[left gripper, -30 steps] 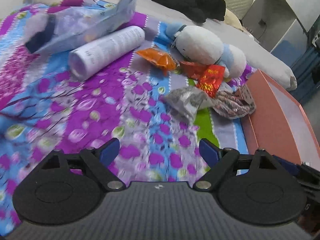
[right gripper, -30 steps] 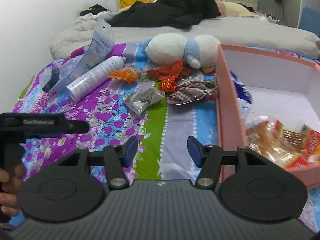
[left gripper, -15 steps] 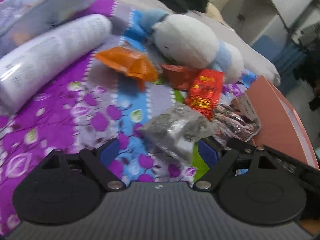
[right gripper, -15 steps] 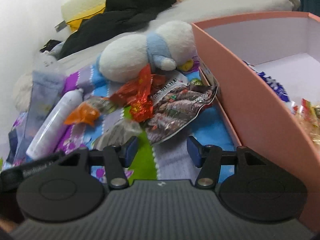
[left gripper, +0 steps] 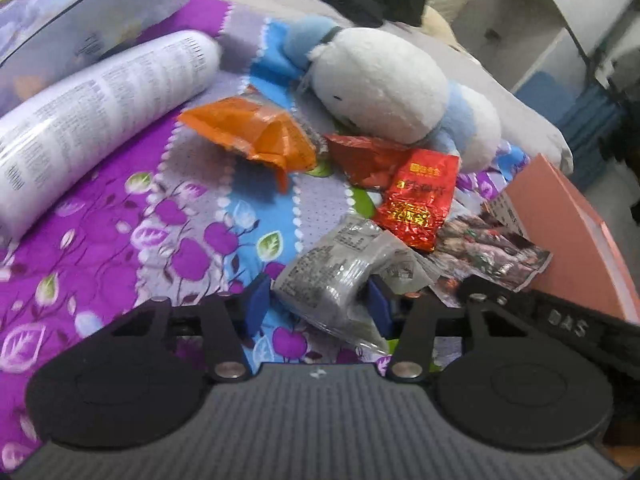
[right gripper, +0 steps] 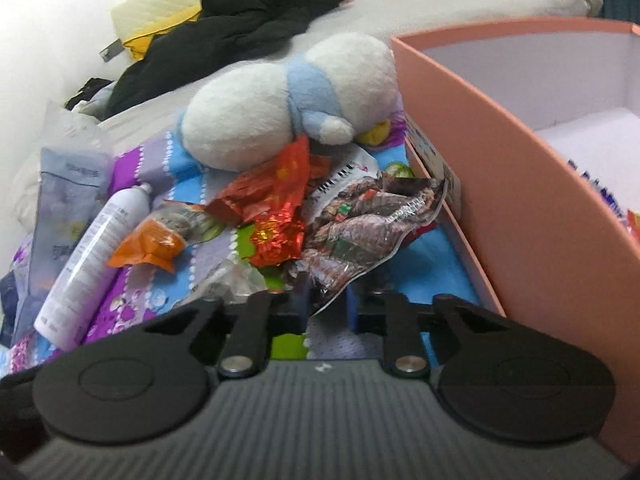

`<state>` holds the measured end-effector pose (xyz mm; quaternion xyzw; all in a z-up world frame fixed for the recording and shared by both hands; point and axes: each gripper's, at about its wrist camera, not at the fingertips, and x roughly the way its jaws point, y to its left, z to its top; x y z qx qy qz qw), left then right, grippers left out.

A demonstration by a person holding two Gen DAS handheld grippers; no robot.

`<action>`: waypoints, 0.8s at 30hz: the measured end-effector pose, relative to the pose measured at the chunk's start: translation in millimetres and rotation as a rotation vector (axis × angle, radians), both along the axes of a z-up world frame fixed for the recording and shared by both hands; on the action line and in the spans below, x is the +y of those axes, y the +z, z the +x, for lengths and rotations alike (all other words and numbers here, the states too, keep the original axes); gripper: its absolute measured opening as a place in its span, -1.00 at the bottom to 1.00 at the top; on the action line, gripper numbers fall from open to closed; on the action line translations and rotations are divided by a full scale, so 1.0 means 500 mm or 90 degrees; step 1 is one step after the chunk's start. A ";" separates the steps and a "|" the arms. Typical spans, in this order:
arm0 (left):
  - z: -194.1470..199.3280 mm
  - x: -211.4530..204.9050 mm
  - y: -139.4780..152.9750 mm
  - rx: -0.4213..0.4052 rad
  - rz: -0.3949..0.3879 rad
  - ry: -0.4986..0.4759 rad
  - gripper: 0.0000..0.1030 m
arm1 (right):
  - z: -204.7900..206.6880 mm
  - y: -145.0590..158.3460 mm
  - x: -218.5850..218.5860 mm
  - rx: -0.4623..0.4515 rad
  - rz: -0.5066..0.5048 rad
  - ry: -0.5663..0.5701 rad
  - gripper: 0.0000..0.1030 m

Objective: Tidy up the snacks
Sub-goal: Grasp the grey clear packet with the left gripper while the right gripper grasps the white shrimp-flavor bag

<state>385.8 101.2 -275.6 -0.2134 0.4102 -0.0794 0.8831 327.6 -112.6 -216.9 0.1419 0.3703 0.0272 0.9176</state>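
Observation:
Snack packets lie on the flowered bedspread beside a pink box [left gripper: 568, 232]. My left gripper [left gripper: 316, 304] is closing around a silver packet [left gripper: 340, 276], one blue pad on each side of it. My right gripper [right gripper: 327, 306] is nearly shut around the corner of a dark printed packet [right gripper: 368, 224]. An orange packet [left gripper: 252, 136] and red packets [left gripper: 420, 196] lie further off; they also show in the right wrist view, orange [right gripper: 148, 246] and red [right gripper: 276, 216]. The pink box [right gripper: 500, 184] stands right of my right gripper.
A white and blue plush toy [left gripper: 384, 88] lies behind the packets. A white bottle [left gripper: 88, 120] and a pale pouch [left gripper: 104, 8] lie at the left. Black clothes [right gripper: 248, 24] and pillows are on the bed behind. The box holds some snacks at its right edge [right gripper: 628, 216].
Both grippers moved forward to the packets and narrowed their jaws: the left around the silver packet, the right around the dark printed packet's corner.

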 end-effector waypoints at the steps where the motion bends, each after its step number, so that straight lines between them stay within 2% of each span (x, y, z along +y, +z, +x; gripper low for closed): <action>1: -0.006 0.004 0.003 0.005 -0.006 0.010 0.07 | -0.007 0.008 0.002 -0.004 -0.003 0.002 -0.70; 7: -0.076 0.013 0.026 0.031 -0.005 0.040 0.04 | -0.060 0.049 0.007 -0.011 -0.010 0.027 -0.82; 14: -0.198 0.021 0.064 0.053 -0.004 0.059 0.04 | -0.140 0.090 -0.015 -0.001 -0.009 0.035 -0.86; 19: -0.285 0.021 0.081 0.059 0.030 0.084 0.03 | -0.192 0.101 -0.029 0.018 0.022 0.039 -0.86; 24: -0.351 0.025 0.093 0.071 0.041 0.120 0.03 | -0.245 0.109 -0.031 0.024 0.026 0.058 -0.86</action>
